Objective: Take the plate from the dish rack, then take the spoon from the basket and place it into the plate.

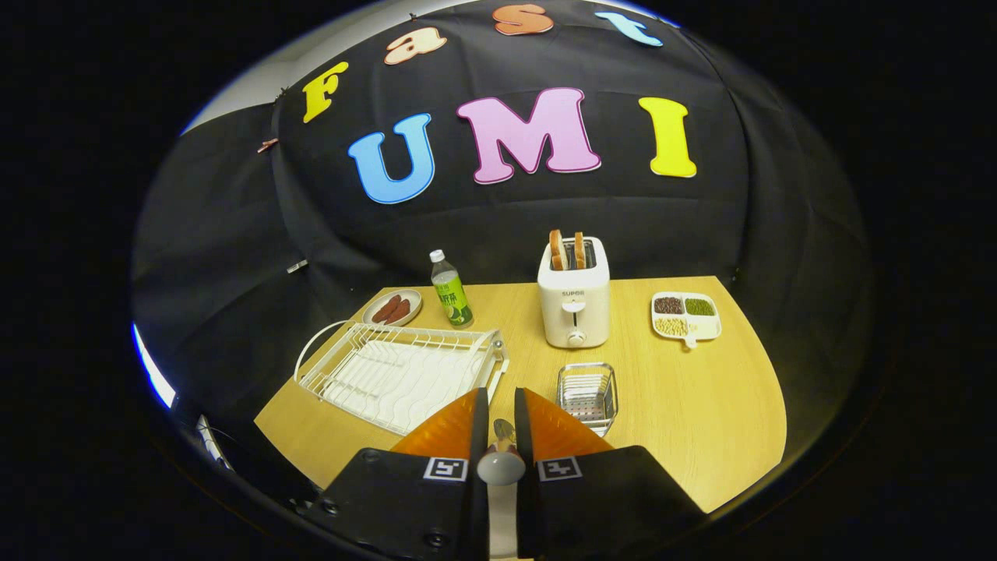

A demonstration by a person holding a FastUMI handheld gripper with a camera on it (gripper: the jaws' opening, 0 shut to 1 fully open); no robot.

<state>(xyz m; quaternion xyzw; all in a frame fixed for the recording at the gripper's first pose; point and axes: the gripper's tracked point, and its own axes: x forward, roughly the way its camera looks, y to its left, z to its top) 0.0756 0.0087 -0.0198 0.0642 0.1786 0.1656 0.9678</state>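
Your gripper (501,405) hung above the near edge of the wooden table (701,405), its fingers drawn in close with only a slim gap between them. The spoon (502,452) sat in that gap: handle end with a rounded pale knob toward the camera, metal bowl pointing forward and slightly down. Both fingers appeared to press on the handle, so you had it clamped.

Just ahead of the right finger stood the wire basket (587,393), a small metal mesh box on the tabletop. Ahead of the left finger lay the white dish rack (401,374), a wire frame over a ribbed white tray, one corner close to the fingertip. I could not make out a plate in its slots, nor could I tell where the plate was on the table.

Beyond the rack stood a green drink bottle (450,290) with a white cap, upright, and beside it a small dish of sausages (392,308). Beyond the basket stood a white toaster (574,294) with two slices of bread up in its slots. Well apart from it, on the far side from the rack, lay a divided white tray of beans and grains (685,315).
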